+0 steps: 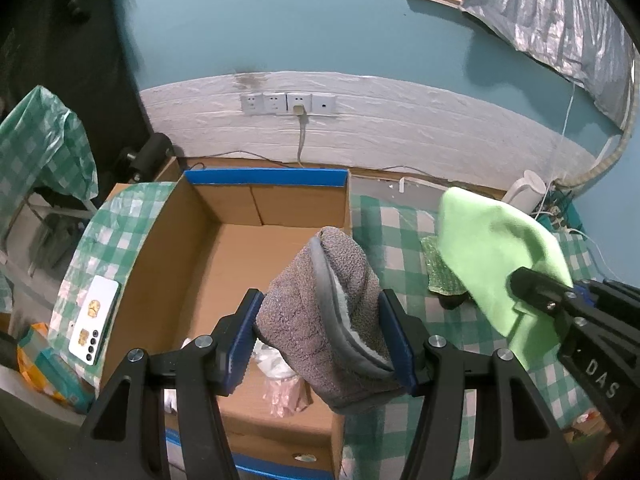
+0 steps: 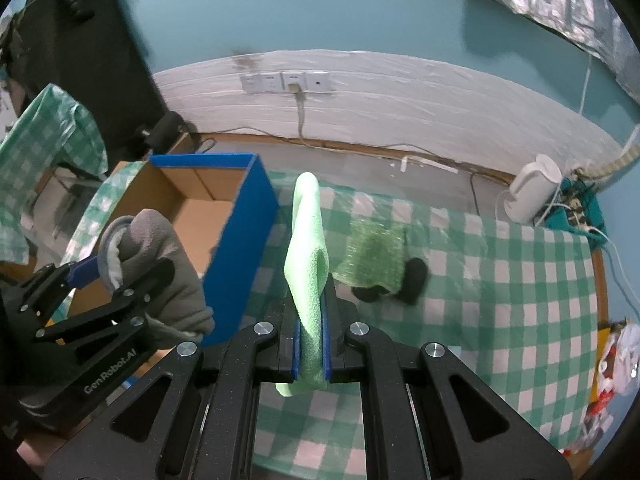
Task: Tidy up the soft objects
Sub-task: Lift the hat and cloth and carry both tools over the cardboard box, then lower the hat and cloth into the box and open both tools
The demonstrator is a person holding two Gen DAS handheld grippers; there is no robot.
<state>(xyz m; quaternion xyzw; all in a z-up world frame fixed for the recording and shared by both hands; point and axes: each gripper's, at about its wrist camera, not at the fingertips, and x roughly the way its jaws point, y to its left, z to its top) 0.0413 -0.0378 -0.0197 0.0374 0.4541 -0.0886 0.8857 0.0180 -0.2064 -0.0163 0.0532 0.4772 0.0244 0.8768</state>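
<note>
My left gripper (image 1: 320,336) is shut on a grey fleece slipper (image 1: 328,312) and holds it above the right edge of an open cardboard box (image 1: 176,256) with blue sides. The slipper also shows in the right wrist view (image 2: 160,264). My right gripper (image 2: 311,340) is shut on a light green cloth (image 2: 308,248), held in the air above the checked table; the cloth also shows in the left wrist view (image 1: 496,256). A sparkly green cloth (image 2: 372,256) lies on the table over a black object (image 2: 412,276). White and pink soft items (image 1: 280,384) lie in the box.
A white phone (image 1: 94,320) lies on the checked cloth left of the box. A white kettle (image 2: 532,192) and a power strip with cables stand at the table's far right. Wall sockets (image 1: 288,104) with a plugged cable are behind. Packets (image 2: 612,368) lie at the right edge.
</note>
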